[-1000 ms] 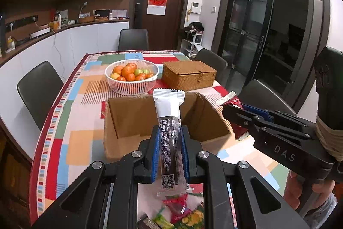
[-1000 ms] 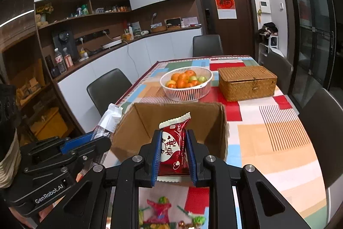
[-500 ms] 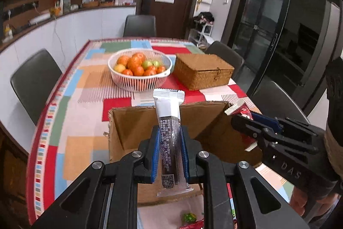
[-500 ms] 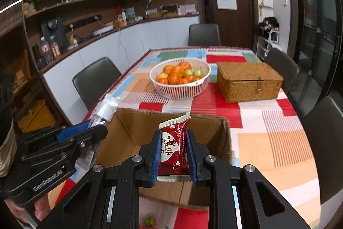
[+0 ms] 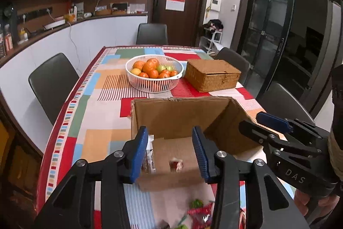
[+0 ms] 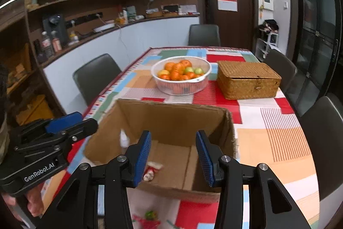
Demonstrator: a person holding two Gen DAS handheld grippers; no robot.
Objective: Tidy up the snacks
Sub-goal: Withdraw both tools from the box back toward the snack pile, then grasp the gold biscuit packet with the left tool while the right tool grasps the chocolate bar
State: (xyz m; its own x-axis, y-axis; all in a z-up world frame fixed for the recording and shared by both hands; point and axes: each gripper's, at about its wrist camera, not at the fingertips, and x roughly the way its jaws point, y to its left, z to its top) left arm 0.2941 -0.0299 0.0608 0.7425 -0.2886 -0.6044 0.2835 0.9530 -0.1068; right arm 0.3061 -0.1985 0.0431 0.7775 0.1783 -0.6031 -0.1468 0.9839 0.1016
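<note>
An open cardboard box point(image 5: 180, 113) point(image 6: 171, 119) stands on the table in front of both grippers. My left gripper point(image 5: 170, 149) is open and empty above the box's near edge. The dark bar snack point(image 5: 149, 156) lies inside the box at the left, and the red snack packet point(image 5: 176, 165) point(image 6: 151, 171) lies on the box floor. My right gripper point(image 6: 172, 156) is open and empty over the box. More loose snack packets point(image 5: 198, 214) point(image 6: 148, 218) lie on the table in front of the box.
A white basket of oranges point(image 5: 154, 74) point(image 6: 181, 74) and a wicker box point(image 5: 211, 76) point(image 6: 247, 79) stand behind the cardboard box. Dark chairs point(image 5: 52, 83) surround the table with its colourful cloth point(image 5: 94, 121). A counter runs along the left wall.
Both grippers moved forward over the box and opened. The dark bar and the red packet dropped from the jaws into the box.
</note>
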